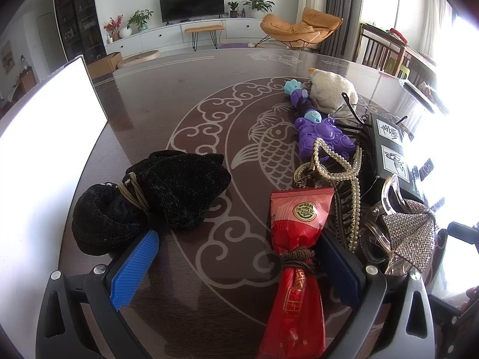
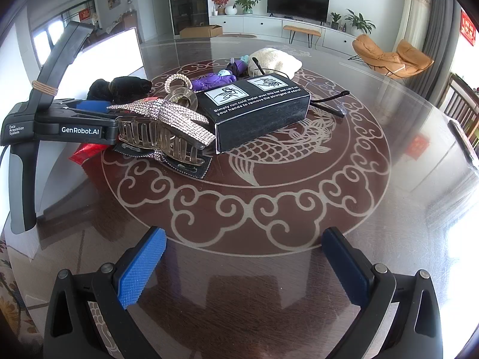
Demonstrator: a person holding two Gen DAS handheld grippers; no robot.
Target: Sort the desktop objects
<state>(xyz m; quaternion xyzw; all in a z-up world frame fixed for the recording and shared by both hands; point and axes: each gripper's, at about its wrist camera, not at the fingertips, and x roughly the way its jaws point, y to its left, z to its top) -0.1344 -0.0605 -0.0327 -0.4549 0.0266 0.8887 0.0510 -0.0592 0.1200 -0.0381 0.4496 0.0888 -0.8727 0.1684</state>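
Note:
My left gripper [image 1: 239,257] is open and low over the table. A red snack packet [image 1: 299,233] tied with brown cord lies between its fingers, close against the right one. A black velvet bundle [image 1: 167,194] touches the tip of the left finger. To the right is a heap: pearl hair ring [image 1: 335,164], purple toy [image 1: 323,134], black box [image 1: 389,152], rhinestone claw clip [image 1: 413,233], cream knit piece [image 1: 332,89]. My right gripper [image 2: 244,266] is open over bare tabletop, holding nothing, well short of the claw clip [image 2: 164,128] and the black box [image 2: 257,107].
A bright white panel [image 1: 45,137] stands along the table's left side. Black-framed glasses [image 2: 329,101] poke out behind the box. The left gripper's body [image 2: 60,125] fills the left of the right wrist view. Dark chairs [image 2: 461,107] stand by the table's right edge.

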